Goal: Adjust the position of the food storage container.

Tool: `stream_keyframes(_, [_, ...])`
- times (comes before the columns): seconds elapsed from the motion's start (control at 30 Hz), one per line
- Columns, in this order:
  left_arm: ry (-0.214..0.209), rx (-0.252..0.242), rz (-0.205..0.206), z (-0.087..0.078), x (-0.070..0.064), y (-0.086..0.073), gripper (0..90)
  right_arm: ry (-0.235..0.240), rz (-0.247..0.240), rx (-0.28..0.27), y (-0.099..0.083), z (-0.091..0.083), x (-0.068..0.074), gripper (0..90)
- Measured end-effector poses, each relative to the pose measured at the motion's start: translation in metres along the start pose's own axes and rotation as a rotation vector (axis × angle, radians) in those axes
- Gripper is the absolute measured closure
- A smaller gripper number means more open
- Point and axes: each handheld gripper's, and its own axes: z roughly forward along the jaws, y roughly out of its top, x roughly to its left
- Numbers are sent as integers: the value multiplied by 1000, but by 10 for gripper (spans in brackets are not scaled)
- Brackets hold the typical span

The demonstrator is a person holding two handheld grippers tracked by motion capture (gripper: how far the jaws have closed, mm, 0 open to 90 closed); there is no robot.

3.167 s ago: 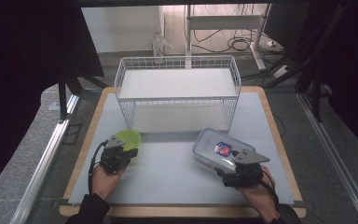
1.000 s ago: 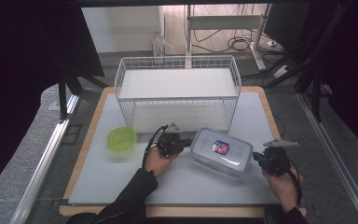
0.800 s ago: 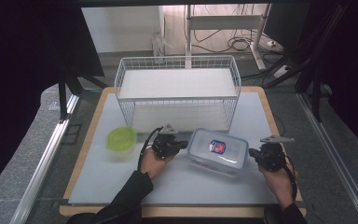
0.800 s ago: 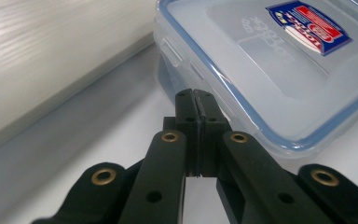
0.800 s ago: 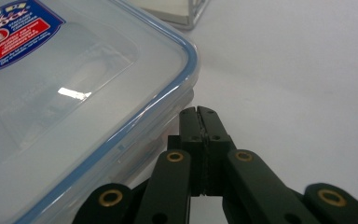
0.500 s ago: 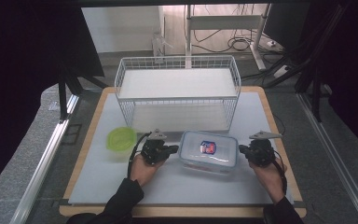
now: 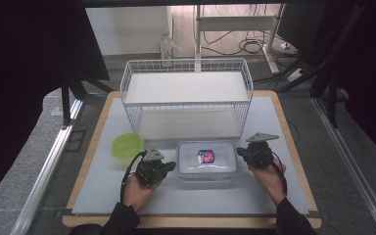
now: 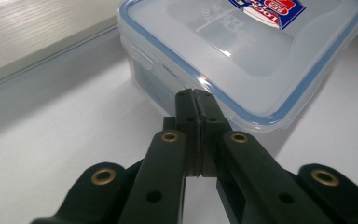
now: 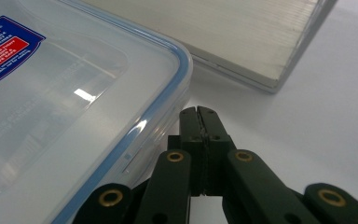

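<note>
Table first: a pale mat on a wooden board, with a white wire rack standing at the far side, both its shelves bare. In front of the rack, about mid-table, sits the clear lidded container with its blue seal and red-and-blue sticker, flat on the mat. A small green lid lies off to its left, well apart. Now the hands: the left gripper is tucked in at the container's left edge, jaws pinched fully together on nothing, tips right up against the rim. The right gripper mirrors it on the other side, jaws likewise closed and empty, tips just beside the container's corner. Looks to me like they're squeezing or steering the box between two closed tips. It isn't on the rack yet, so, as I judge it, the moving is yet to come.
</note>
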Motion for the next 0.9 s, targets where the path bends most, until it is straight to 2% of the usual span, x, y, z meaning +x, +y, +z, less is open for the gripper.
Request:
stream_keyframes(0.07, [4,-2,-1,0,1,0,900,2,-1,-3,1,2,1,898])
stream_keyframes(0.13, [16,-1,19,0,0,0,896,13,8,-1,1,2,-1,895])
stream_keyframes(0.2, [22,2,31,-1,1,0,849,-1,2,1,1,1,0,866])
stream_keyframes(0.23, [39,3,38,-3,1,-1,849,-13,-8,2,1,0,1,844])
stream_keyframes(0.33, [74,-2,47,-8,3,-3,750,-10,7,-12,0,-5,-2,761])
stream_keyframes(0.37, [75,-8,41,-10,4,-3,675,-17,2,-24,-2,-10,-3,707])
stream_keyframes(0.4, [74,-11,35,-11,6,-4,675,-17,2,-24,-2,-10,-3,707])
stream_keyframes(0.47, [89,-16,30,-14,7,-6,604,-28,-4,-35,-4,-16,-4,645])
stream_keyframes(0.57, [84,-29,33,-20,8,-12,482,-13,5,-48,-8,-23,-5,553])
stream_keyframes(0.6, [84,-29,33,-20,8,-12,447,-13,5,-48,-8,-23,-5,553])
stream_keyframes(0.63, [74,-27,48,-22,7,-17,410,4,11,-53,-12,-27,-5,497])
stream_keyframes(0.77, [84,-26,71,-25,6,-24,353,21,20,-59,-18,-33,-7,431])
stream_keyframes(0.9, [69,-38,89,-33,2,-33,246,25,8,-81,-23,-43,-4,347])
